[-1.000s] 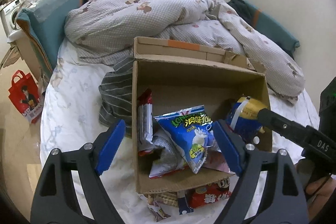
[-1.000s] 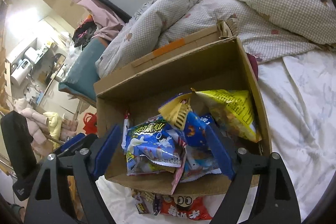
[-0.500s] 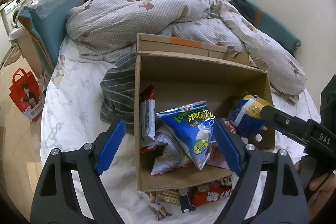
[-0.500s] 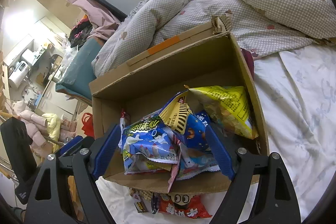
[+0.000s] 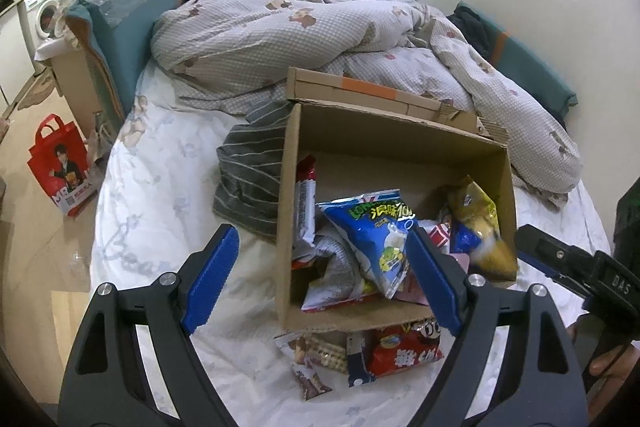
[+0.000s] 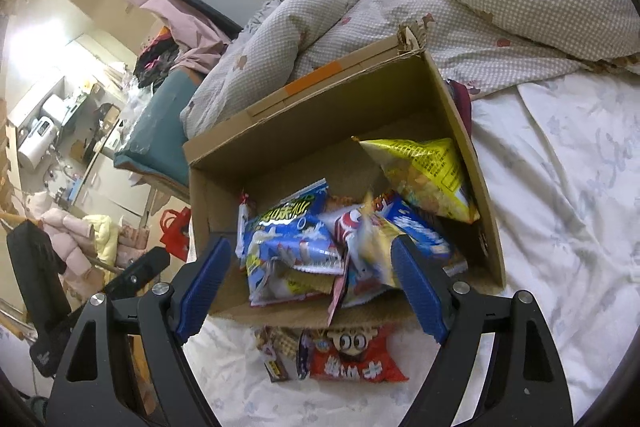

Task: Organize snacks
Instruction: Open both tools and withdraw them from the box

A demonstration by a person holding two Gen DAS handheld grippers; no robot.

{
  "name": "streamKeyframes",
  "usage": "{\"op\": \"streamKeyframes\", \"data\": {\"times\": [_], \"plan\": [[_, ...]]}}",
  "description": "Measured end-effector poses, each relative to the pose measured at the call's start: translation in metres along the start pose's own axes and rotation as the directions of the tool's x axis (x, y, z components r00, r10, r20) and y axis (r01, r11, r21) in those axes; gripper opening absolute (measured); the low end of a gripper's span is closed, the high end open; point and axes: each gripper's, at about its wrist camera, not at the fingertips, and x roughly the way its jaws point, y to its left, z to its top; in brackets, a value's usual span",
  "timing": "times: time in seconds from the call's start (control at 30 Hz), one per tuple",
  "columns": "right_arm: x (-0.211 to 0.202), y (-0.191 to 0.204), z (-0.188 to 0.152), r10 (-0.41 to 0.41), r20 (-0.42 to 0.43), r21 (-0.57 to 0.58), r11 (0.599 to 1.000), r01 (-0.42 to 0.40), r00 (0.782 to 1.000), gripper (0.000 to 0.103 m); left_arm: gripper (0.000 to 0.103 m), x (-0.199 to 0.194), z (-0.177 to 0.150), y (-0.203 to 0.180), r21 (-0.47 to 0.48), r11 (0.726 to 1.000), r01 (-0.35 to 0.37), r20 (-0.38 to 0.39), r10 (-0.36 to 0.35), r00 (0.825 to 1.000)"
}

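An open cardboard box (image 5: 396, 147) (image 6: 320, 123) sits on the bed and holds several snack bags. A blue chip bag (image 5: 376, 239) (image 6: 288, 239) lies on top, with a yellow bag (image 6: 424, 179) at the right wall. A blue-and-yellow bag (image 5: 488, 247) (image 6: 372, 243) is blurred, dropping into the box's right side. A red snack bag (image 5: 404, 351) (image 6: 352, 355) and small wafer packs (image 5: 320, 351) lie on the sheet in front of the box. My left gripper (image 5: 320, 283) is open and empty before the box. My right gripper (image 6: 308, 283) is open and empty over the box's near edge.
A rumpled checked duvet (image 5: 304, 31) fills the far side of the bed. A striped grey garment (image 5: 248, 175) lies left of the box. A red shopping bag (image 5: 60, 167) stands on the floor at the left. White sheet (image 6: 560, 187) extends right of the box.
The blue-and-yellow bag that the right gripper held has been let go and drops into the box. Both grippers have drawn back slightly from the box.
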Motion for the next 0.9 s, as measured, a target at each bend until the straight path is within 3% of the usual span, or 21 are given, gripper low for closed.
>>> {"op": "streamKeyframes", "data": {"times": [0.53, 0.9], "plan": [[-0.028, -0.007, -0.042, -0.002, -0.024, 0.049, 0.999, 0.003, 1.0, 0.085, 0.083, -0.029, -0.045, 0.027, -0.105, 0.994, -0.012, -0.049, 0.007, 0.999], [-0.027, -0.031, -0.081, -0.051, -0.119, 0.087, 0.994, 0.062, 0.992, 0.085, 0.083, -0.019, -0.076, 0.039, -0.166, 0.982, -0.094, -0.147, 0.07, 0.987]]}}
